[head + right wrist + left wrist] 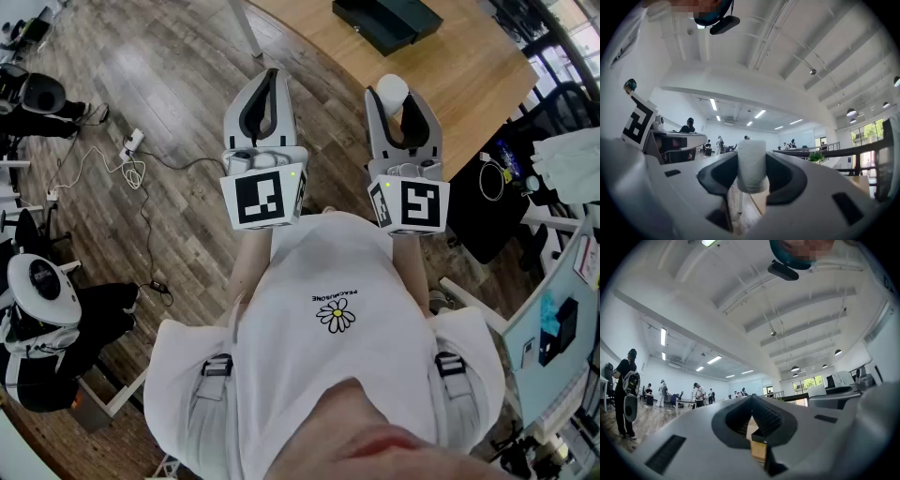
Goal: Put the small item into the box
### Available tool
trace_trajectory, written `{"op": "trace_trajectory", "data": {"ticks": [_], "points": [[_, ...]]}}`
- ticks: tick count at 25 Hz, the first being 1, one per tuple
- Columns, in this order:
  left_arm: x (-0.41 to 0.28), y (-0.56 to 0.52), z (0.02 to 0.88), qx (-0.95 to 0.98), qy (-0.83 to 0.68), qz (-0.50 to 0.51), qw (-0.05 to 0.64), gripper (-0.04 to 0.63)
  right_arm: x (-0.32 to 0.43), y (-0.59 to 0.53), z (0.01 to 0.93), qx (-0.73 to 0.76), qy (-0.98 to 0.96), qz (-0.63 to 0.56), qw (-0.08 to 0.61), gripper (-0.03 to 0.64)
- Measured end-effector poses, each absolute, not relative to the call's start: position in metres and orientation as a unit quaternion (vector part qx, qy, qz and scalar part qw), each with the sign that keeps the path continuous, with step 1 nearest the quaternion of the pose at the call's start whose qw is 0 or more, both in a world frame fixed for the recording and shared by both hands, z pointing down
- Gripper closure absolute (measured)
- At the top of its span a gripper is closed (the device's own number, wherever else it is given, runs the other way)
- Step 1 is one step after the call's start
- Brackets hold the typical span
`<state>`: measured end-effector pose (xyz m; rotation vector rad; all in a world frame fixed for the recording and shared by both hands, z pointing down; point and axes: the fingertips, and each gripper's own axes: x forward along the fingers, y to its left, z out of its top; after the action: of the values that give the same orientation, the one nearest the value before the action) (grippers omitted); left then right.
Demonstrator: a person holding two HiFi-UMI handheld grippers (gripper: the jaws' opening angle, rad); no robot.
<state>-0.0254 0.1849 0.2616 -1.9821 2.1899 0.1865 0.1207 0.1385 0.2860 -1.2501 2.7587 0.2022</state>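
The wooden table (469,75) lies ahead of us at 1 o'clock, and the black box (387,21) rests on it near 12 o'clock. We hold both tools raised before the chest, we judge for carrying. The right gripper (401,101) pinches the small white roll (392,90) upright between its pads, well apart from the box. The left gripper (267,89) has its tongs pressed together on nothing. Only the near table edge seems to stand between. Cables (131,159) lie on the floor at 9 o'clock.
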Motion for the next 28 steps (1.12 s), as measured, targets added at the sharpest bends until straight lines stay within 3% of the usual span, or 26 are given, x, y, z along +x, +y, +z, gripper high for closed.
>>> {"op": "trace_trajectory", "data": {"ticks": [28], "points": [[-0.044,0.182,0.269,-0.610,0.784,0.057,0.099,0.581,0.125,0.129,0.291,-0.360,0.927,0.034,0.098,0.439]]}}
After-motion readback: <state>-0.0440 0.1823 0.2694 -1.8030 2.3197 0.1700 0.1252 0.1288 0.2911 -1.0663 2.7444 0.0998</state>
